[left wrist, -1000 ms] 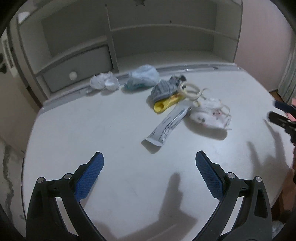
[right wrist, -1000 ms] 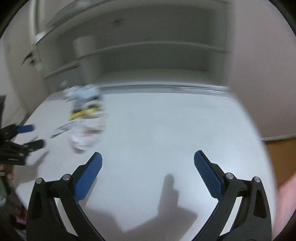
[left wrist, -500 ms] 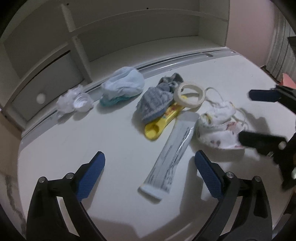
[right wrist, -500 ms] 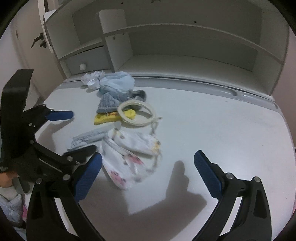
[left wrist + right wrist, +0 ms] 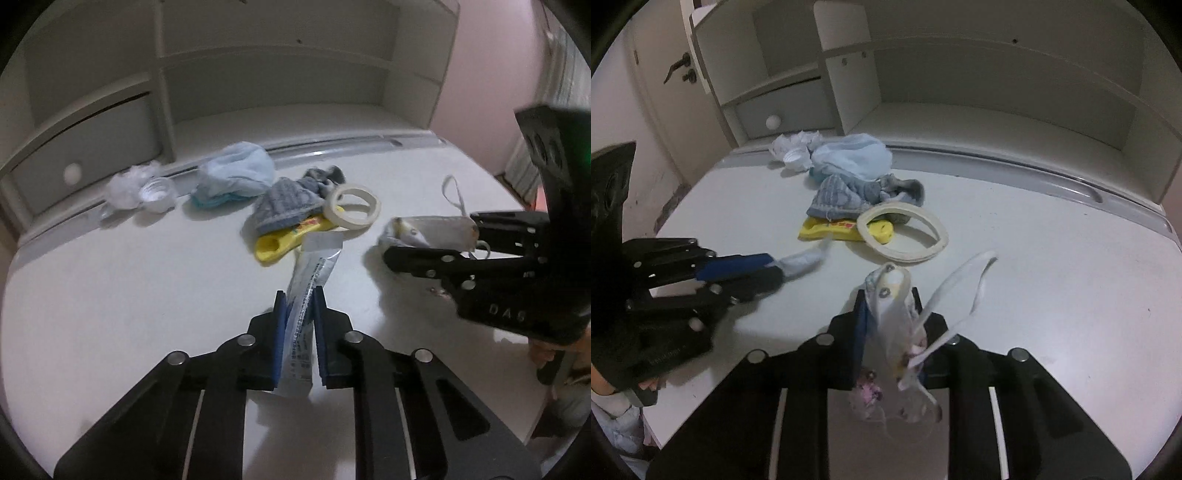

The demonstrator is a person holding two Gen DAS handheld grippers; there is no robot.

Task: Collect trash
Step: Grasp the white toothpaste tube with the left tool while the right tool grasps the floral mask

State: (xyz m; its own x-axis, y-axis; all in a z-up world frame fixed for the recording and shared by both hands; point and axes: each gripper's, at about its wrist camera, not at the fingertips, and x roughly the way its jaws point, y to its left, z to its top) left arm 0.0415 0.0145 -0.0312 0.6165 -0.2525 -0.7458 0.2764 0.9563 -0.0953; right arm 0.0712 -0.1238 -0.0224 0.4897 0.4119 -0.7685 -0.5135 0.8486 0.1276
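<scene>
My left gripper (image 5: pixel 299 299) is shut on a white squeeze tube (image 5: pixel 314 273) that points away over the white desk (image 5: pixel 147 295). My right gripper (image 5: pixel 890 295) is shut on a crumpled white face mask (image 5: pixel 897 332) with loose ear loops; it also shows in the left wrist view (image 5: pixel 424 230). The left gripper shows in the right wrist view (image 5: pixel 772 269), its tube end (image 5: pixel 805 260) sticking out. On the desk lie a yellow wrapper (image 5: pixel 284 240), a tape ring (image 5: pixel 354 206), a grey sock (image 5: pixel 288 206), a light blue cloth (image 5: pixel 236 177) and a crumpled clear plastic (image 5: pixel 136 188).
A white shelf unit (image 5: pixel 277 92) with a knobbed drawer (image 5: pixel 74 170) stands behind the desk. A door (image 5: pixel 665 92) is at the far left in the right wrist view. The desk's front edge curves round on both sides.
Both grippers have closed: the left on the tube, the right on the face mask. Both were open half a second ago and have moved in over the pile.
</scene>
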